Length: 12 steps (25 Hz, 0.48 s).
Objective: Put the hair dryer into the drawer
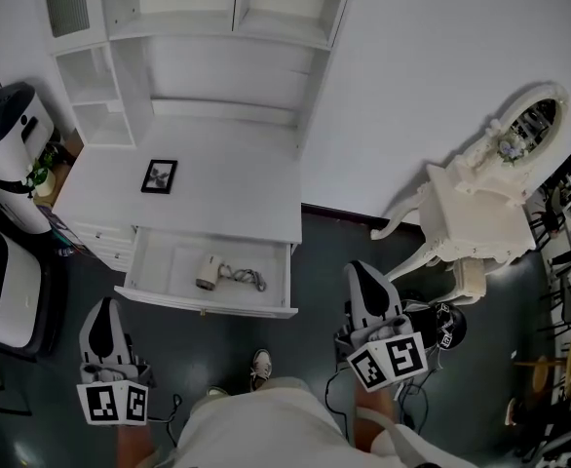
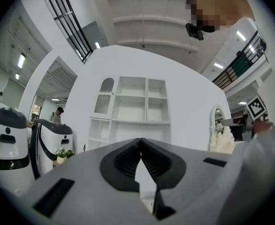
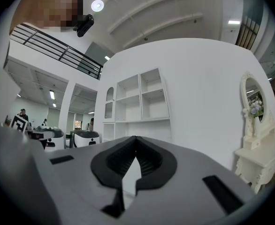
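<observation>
Down in the open drawer (image 1: 164, 261) of the white desk (image 1: 227, 198), the hair dryer (image 1: 207, 273) lies on the drawer floor near the middle. Its cord (image 1: 247, 279) sits in a loose tangle just beside it, to the right. Judging by that, the placing looks done, and only pushing the drawer shut may be left.

The left gripper (image 1: 103, 310) and the right gripper (image 1: 365, 271) are held back from the desk, well apart from the dryer, low at either side of the head view. Each gripper's own view shows its dark ribbed pads (image 2: 126, 162) pressed together at the tips. Nothing is between them, and only the white shelves (image 2: 135, 102) show beyond.

The dryer is probably a light, hard plastic shell. It would be stiff enough not to give, but smooth and a little slippery under rubber pads. The cord is soft and would trail and could snag on the drawer edge. The handle, taken across its narrower width, would be the best hold. The dryer is so small in the head view, though, that which end is the handle cannot be told for sure.

No brand or label can be read on the dryer or the desk. The only marks are the black and white square patterns on the marker cubes (image 1: 388, 362), which are not writing. A small picture frame (image 1: 159, 175) sits on the desk top.
</observation>
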### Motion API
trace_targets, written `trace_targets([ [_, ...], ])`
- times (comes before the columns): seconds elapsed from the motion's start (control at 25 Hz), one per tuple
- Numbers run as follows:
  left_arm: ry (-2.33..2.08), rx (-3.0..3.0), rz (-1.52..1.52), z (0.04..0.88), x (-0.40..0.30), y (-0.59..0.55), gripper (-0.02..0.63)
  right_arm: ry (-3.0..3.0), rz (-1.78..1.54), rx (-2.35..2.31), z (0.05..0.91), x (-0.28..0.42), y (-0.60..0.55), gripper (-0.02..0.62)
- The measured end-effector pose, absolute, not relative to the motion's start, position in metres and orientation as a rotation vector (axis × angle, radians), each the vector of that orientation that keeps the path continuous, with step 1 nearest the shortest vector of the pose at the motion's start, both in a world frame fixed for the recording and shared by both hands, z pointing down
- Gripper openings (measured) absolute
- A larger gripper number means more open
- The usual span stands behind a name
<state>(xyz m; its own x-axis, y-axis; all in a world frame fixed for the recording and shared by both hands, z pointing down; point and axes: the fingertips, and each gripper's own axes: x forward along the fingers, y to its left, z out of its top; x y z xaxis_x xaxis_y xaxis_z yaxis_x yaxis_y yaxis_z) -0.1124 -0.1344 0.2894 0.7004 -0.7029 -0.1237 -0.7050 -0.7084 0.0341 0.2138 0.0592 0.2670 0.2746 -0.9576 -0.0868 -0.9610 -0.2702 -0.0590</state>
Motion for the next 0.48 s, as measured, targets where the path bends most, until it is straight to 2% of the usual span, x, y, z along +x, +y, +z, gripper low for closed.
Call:
trace_targets([
  [0.48, 1.196, -2.899, 0.209, 0.294, -0.131, -0.134, 0.017, 1.895, 0.014, -2.371, 0.273, 0.172, 0.048, 0.011],
])
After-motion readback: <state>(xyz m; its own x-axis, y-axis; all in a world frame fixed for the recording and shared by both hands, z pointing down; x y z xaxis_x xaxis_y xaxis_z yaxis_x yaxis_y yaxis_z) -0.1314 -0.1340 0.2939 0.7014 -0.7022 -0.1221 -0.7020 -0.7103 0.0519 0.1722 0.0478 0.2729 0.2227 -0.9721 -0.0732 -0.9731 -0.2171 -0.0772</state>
